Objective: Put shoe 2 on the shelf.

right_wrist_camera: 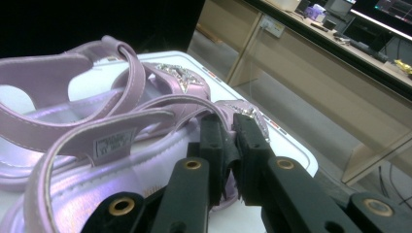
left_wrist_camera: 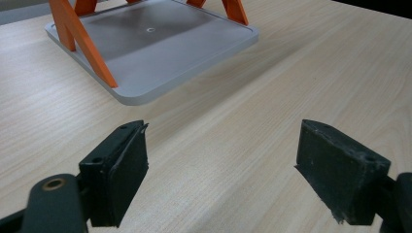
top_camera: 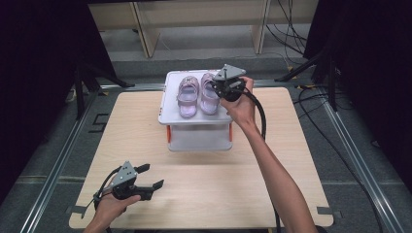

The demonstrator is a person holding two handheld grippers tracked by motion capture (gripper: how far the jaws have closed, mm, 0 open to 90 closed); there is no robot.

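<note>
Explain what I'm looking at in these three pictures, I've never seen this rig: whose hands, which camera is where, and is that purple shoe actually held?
No robot here: a person holds a hand-held claw in each hand. The high view looks down on a wooden table. The other two pictures come from cameras riding on each claw. On the table stands a white two-level stand with orange legs, and a pair of purple sandals sits on its top tray. The left claw hangs open over bare table near the stand's base. The right claw is up at the sandals, its jaws shut on the edge of the nearer sandal, so yes, it looks pinched.
</note>
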